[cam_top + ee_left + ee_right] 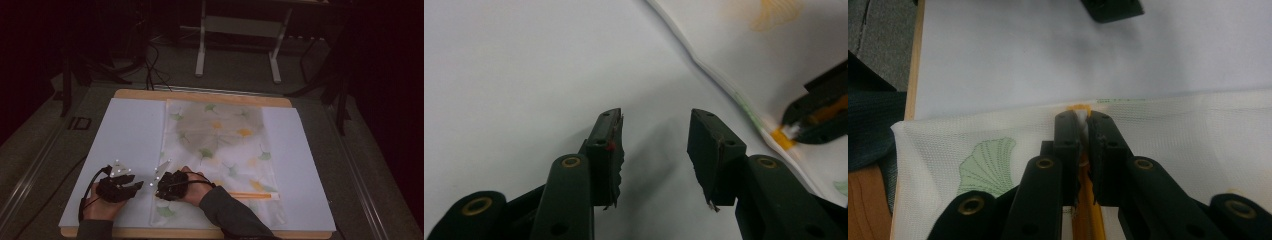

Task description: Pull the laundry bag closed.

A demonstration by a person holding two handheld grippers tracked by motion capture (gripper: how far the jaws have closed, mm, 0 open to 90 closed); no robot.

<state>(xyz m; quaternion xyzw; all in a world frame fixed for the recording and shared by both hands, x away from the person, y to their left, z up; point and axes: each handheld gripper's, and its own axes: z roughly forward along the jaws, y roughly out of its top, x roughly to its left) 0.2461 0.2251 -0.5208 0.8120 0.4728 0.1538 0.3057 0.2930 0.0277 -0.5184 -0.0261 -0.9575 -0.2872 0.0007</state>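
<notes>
A person seated at a wooden table (200, 95) worked a mesh laundry bag (220, 150) printed with green and yellow ginkgo leaves, which lay flat down the middle of a pale blue mat (125, 135), its near end toward the person. The right gripper (161, 186), seen from the high view at the bag's near left edge, had its jaws clamped together on what appeared to be the white zipper pull (1081, 120) at the end of the bag's orange zipper (252, 195), though the piece was small and partly hidden between the pads. In the right gripper view the zipper ran back beneath the jaws, a green leaf print lay just to one side, and the bag's edge met the bare mat just beyond the tips. The left gripper (138, 185) rested on the mat just beside the bag's left edge, close to the other gripper but not touching it. Its jaws stood apart with nothing between them, only the mat showing in the gap. A grey floor (240, 70) and a white metal stand (240, 30) lay beyond the table's far edge.
</notes>
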